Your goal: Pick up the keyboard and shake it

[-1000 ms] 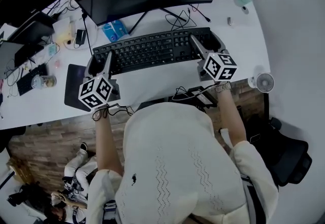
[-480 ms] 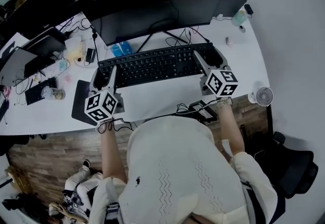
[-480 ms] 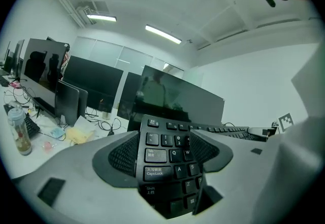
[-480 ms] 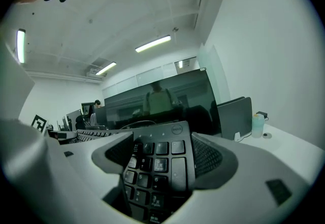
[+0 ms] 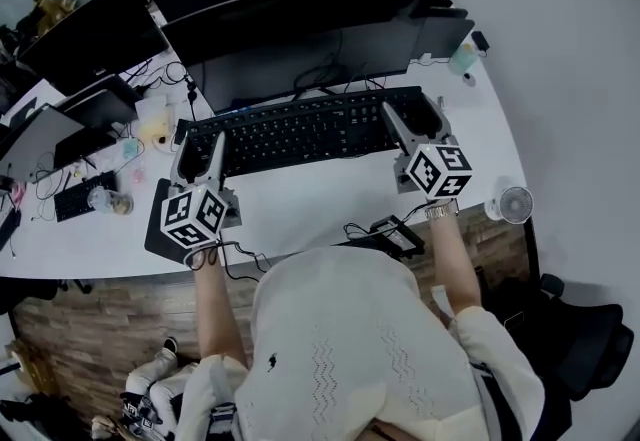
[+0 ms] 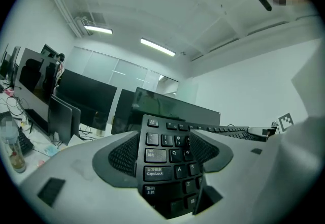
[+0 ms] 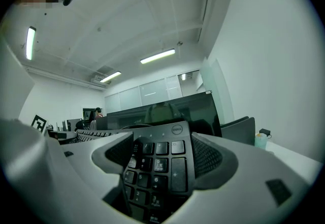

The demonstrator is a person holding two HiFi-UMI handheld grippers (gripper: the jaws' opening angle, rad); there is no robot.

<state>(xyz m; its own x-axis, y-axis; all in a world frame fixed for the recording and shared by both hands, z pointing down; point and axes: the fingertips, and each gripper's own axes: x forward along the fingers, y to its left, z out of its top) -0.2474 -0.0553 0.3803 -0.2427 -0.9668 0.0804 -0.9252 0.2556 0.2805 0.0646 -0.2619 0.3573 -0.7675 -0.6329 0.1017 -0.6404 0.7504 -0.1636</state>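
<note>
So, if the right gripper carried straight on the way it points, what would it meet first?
The right gripper is shut on the number-pad end of the black keyboard, so that travels with it. Next in line looks to be the wide black monitor behind, though depth is unclear.

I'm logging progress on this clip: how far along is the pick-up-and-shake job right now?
Done: the left gripper and the right gripper each clamp one end of the keyboard.
In hand: the lift. Both gripper views tilt up toward the ceiling, so the keyboard seems raised off the desk, though the head view does not settle it.
Left: the shake, which no single moment can show.
</note>
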